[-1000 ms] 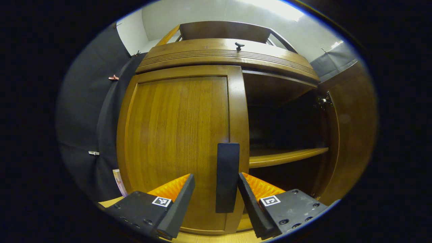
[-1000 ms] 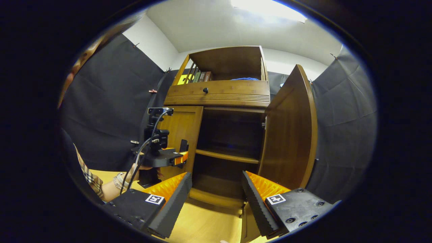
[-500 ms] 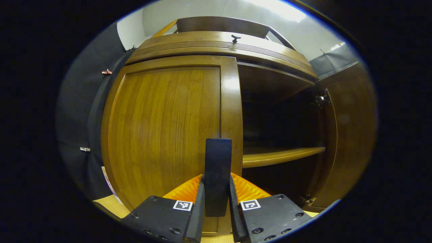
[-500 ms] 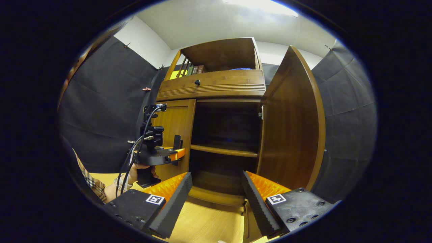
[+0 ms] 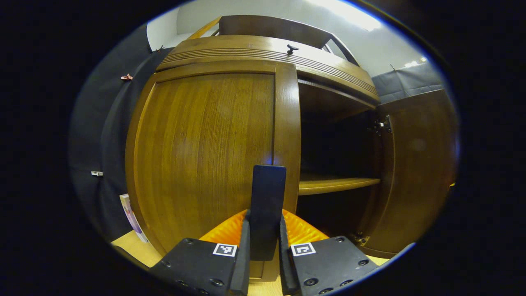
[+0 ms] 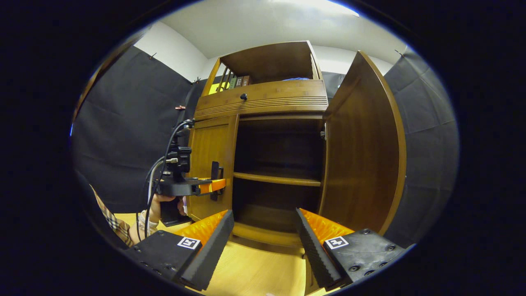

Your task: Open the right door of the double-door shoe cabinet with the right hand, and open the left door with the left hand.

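The left door [image 5: 213, 156] of the shoe cabinet [image 6: 263, 100] is a stiff, glossy wooden panel, likely solid but free on its hinges; its dark upright handle [image 5: 267, 205], at the door's inner edge, is the place to hold. The left gripper [image 5: 264, 246] clamps that handle. The right gripper [image 6: 263, 242] hangs open, apart from the right door [image 6: 361, 156], which stands wide.

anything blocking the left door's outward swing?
Nothing visible. The left gripper is shut on the left door's handle. In the right gripper view the floor before the left door lies bare; the right gripper hangs farther back.
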Demonstrator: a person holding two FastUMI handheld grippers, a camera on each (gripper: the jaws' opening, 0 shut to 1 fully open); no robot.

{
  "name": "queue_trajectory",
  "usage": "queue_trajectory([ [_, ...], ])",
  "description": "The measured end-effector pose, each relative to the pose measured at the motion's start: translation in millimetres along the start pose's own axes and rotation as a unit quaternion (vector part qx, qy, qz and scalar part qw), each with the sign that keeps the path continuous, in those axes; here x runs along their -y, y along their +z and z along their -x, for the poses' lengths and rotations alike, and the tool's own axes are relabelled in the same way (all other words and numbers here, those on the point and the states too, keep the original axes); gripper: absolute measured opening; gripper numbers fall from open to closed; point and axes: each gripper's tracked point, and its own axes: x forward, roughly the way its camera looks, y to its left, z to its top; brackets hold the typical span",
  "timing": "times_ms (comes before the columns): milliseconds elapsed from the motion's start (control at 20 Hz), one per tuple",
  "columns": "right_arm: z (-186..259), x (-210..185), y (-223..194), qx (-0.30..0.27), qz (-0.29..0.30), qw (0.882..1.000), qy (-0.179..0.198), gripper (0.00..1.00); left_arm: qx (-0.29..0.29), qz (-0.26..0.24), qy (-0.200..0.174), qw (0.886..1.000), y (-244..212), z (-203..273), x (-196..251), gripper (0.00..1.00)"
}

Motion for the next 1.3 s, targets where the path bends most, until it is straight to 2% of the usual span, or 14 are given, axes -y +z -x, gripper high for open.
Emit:
queue_trajectory([
  [750, -15, -68, -4, 0.000, -0.008, 0.999, 0.042, 0.95, -0.008, 0.001, -0.080, 0.997, 10, 117, -32, 0.34],
  [1050, -33, -109, -16, -0.012, -0.019, 0.996, 0.083, 0.94, -0.005, 0.001, -0.076, 0.997, 13, 150, -57, 0.33],
  [1300, -43, -123, -25, -0.026, -0.021, 0.994, 0.102, 0.94, 0.000, -0.004, -0.050, 0.999, 16, 168, -74, 0.34],
])
